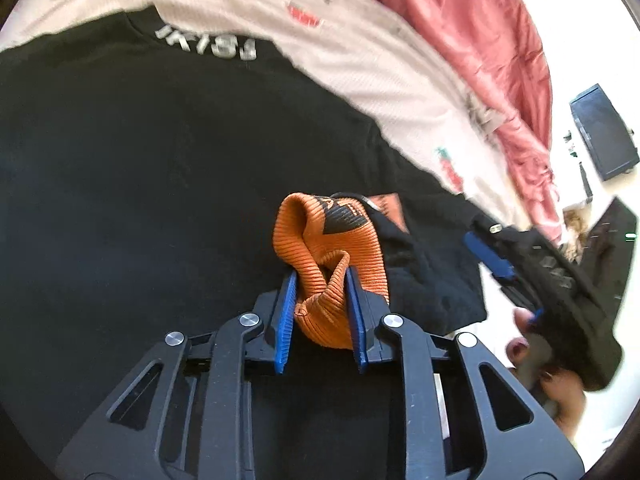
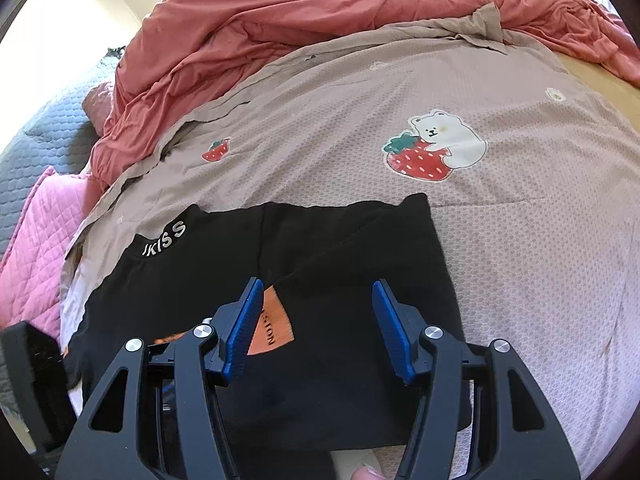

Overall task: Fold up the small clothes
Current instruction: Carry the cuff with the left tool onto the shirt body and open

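Left wrist view:
Left gripper: its blue pads are clamped on a bunched orange ribbed cuff, which bulges up between and above the fingers.
Orange ribbed cuff: it belongs to the black garment; a dark printed patch shows on its upper fold.
Black garment: spread flat across most of the view, with pale lettering near its far edge and an orange label just behind the cuff.
Bedsheet: pale beige, lying under the garment, with small red strawberry prints.
Red blanket: crumpled beyond the sheet, upper right.
Right gripper: seen at the right edge, blurred; one blue pad shows over the garment's right border, and a bare hand grips its body.

Right wrist view:
Right gripper: jaws spread wide apart, nothing between them, hovering over the black garment.
Black garment: lies flat on the bedsheet, white lettering at its left collar edge, orange label partly hidden behind the left pad.
Bedsheet: beige with a bear-and-strawberry print beyond the garment.
Red blanket: heaped along the far side.
Pink quilt: at the left edge.
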Demonstrator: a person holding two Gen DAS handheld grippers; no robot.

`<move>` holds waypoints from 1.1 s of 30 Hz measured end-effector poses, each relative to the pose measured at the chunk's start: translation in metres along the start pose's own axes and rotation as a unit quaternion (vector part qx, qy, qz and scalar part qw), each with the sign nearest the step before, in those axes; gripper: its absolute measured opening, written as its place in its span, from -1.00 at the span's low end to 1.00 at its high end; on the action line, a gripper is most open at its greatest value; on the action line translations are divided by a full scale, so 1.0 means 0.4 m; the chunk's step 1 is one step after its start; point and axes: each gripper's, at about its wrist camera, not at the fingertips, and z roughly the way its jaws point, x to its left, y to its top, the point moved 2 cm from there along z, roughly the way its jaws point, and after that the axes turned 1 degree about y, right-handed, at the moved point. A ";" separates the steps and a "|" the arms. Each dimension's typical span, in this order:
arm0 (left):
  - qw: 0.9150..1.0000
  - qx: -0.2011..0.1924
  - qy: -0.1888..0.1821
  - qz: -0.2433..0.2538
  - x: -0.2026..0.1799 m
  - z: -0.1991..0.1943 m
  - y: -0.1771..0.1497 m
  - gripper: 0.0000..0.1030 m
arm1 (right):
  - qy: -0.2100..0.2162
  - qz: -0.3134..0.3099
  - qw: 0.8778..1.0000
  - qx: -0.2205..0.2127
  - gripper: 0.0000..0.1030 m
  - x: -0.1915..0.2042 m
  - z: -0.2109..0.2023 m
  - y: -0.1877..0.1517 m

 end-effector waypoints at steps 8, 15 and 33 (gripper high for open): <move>0.996 -0.084 0.006 -0.016 0.091 -0.159 0.130 -0.75 | 0.035 0.001 0.999 -0.032 0.07 0.020 -0.029 0.013; 0.987 -0.155 0.045 0.001 0.182 -0.292 0.220 -0.78 | 0.035 -0.007 0.999 -0.023 0.16 0.033 -0.015 0.009; 0.988 -0.086 0.016 -0.125 0.426 -0.230 0.128 -0.05 | 0.018 -0.060 0.998 0.009 0.27 0.093 0.031 -0.032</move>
